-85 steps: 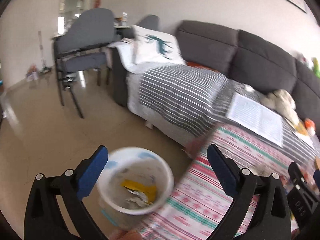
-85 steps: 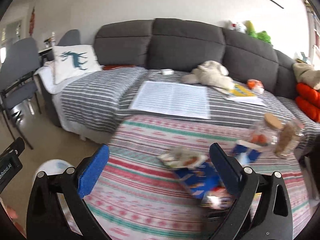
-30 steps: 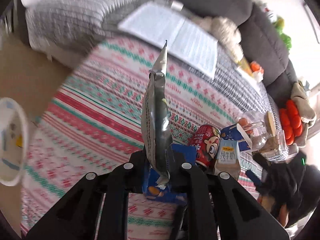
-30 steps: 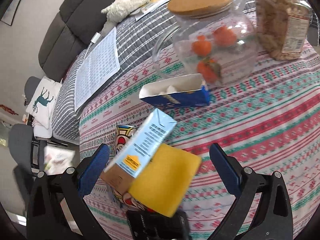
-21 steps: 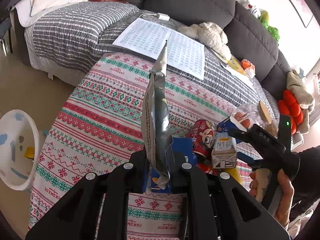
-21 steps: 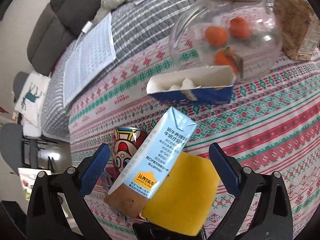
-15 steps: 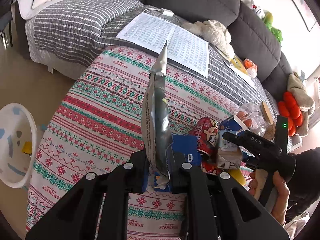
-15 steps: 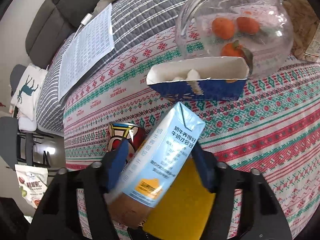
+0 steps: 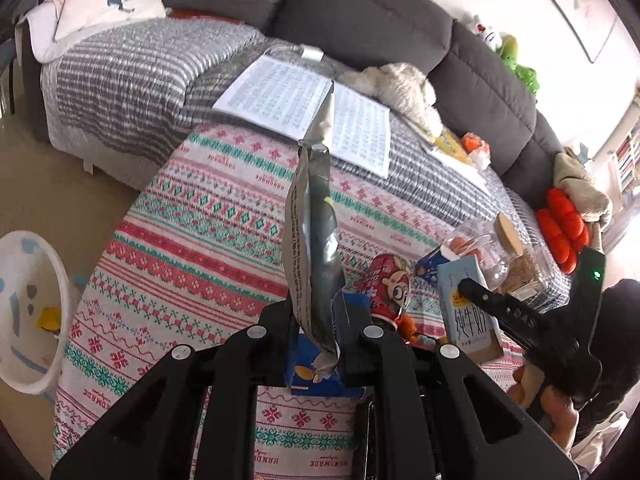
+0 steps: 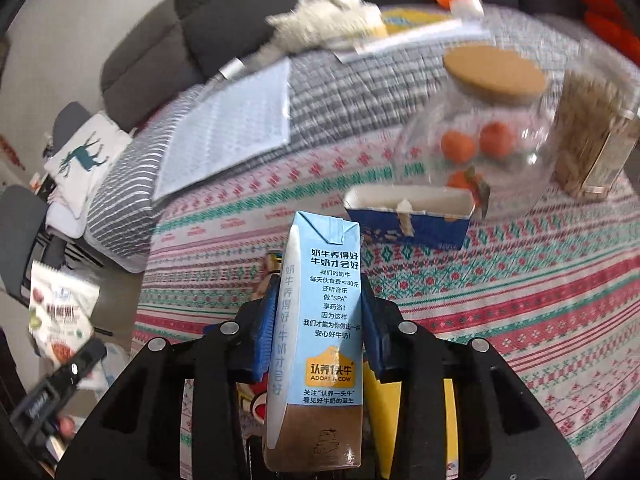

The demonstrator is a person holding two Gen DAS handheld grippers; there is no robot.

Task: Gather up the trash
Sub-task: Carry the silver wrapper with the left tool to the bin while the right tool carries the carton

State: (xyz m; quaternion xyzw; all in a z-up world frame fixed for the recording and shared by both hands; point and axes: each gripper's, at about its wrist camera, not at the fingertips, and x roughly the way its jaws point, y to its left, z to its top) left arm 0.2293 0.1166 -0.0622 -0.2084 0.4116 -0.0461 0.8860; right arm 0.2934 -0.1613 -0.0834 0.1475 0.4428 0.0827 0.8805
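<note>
Can (image 9: 386, 286) lies on surface (image 9: 192, 240), left of milk carton (image 9: 468, 312); glass jar (image 9: 480, 248) behind; bin (image 9: 28, 312) on floor, left of surface.

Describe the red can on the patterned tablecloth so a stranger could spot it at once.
Start at the table with the red, green and white patterned tablecloth in front of the grey sofa. Among the clutter near its right end, between the blue snack box and the light blue milk carton, is the red can. It alone is round, and printed with a cartoon face.
</note>
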